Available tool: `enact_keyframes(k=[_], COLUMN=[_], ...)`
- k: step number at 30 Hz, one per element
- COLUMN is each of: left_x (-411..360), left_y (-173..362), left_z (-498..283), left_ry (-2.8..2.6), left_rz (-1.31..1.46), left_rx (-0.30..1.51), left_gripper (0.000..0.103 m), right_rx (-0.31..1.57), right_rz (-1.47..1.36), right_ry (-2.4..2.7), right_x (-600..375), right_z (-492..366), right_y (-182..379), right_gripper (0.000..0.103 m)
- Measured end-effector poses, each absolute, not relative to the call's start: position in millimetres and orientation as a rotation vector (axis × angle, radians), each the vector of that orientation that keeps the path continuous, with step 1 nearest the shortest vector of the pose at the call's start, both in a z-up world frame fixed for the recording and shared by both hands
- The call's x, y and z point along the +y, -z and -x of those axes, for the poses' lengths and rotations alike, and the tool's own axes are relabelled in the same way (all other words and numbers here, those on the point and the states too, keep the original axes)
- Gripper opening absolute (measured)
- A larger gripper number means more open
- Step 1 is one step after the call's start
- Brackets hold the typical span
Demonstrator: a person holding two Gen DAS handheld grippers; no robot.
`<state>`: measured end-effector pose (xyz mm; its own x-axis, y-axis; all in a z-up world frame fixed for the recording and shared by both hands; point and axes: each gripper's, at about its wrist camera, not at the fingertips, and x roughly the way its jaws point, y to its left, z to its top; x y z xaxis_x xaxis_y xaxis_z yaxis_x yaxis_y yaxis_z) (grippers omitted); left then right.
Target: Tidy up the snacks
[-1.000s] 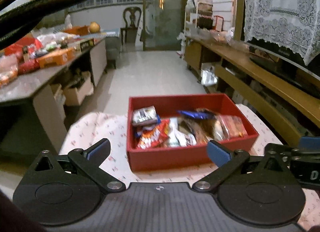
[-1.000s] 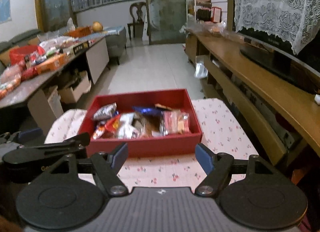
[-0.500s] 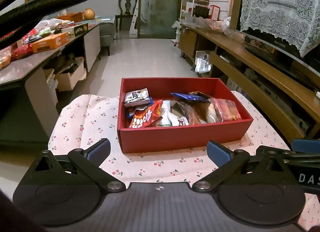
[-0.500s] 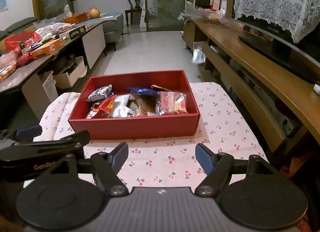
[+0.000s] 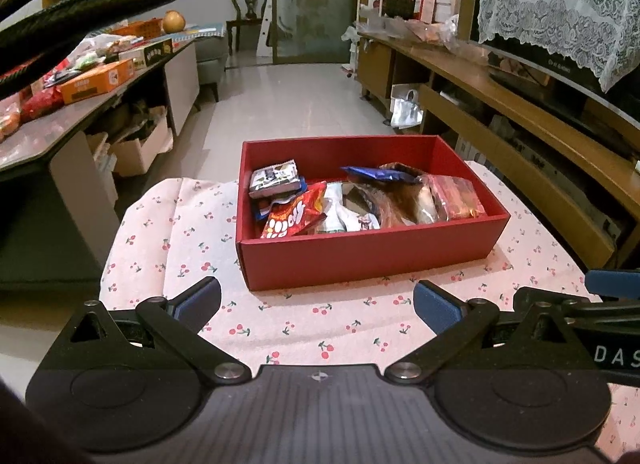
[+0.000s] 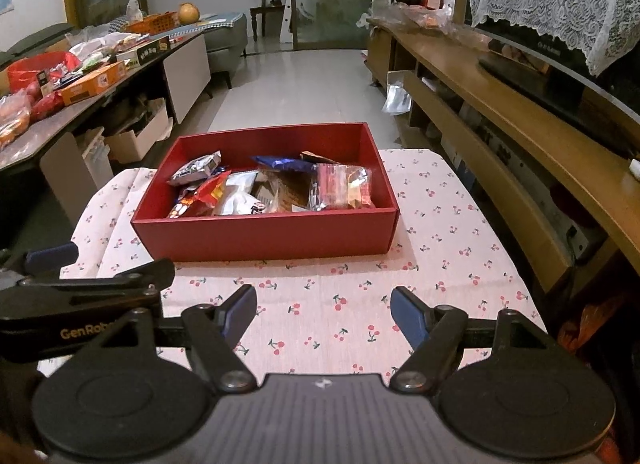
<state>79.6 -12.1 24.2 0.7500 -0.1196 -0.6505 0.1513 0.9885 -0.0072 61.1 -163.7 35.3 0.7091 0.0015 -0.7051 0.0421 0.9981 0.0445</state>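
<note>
Red cardboard, the snack box [image 5: 372, 256] is sitting further off than it was a second ago, since I am drawing both tongs back toward the near edge of the cherry-print counter [image 6: 340, 316]. I am keeping the left tongs [image 5: 316, 300] and right tongs [image 6: 323, 310] spread wide with nothing between them. Every packet, the red chip bag [image 5: 294, 218] and clear-wrapped biscuits [image 6: 342, 186] included, is lying inside the box, so I judge the sorting is finishing.
</note>
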Motion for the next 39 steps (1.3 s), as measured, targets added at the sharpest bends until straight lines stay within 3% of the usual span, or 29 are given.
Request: enact_keyframes(k=[39], left_x=[-12.9], left_y=[11.5], left_z=[-64.8], left_ry=[0.089], left_rz=[-0.042], left_rx=[0.946], left_gripper=[0.103], right_rx=[0.924], right_rz=[-0.040], right_ry=[0.024], right_x=[-160.5], right_z=[-46.2], right_y=[0.9], right_gripper=[0.071])
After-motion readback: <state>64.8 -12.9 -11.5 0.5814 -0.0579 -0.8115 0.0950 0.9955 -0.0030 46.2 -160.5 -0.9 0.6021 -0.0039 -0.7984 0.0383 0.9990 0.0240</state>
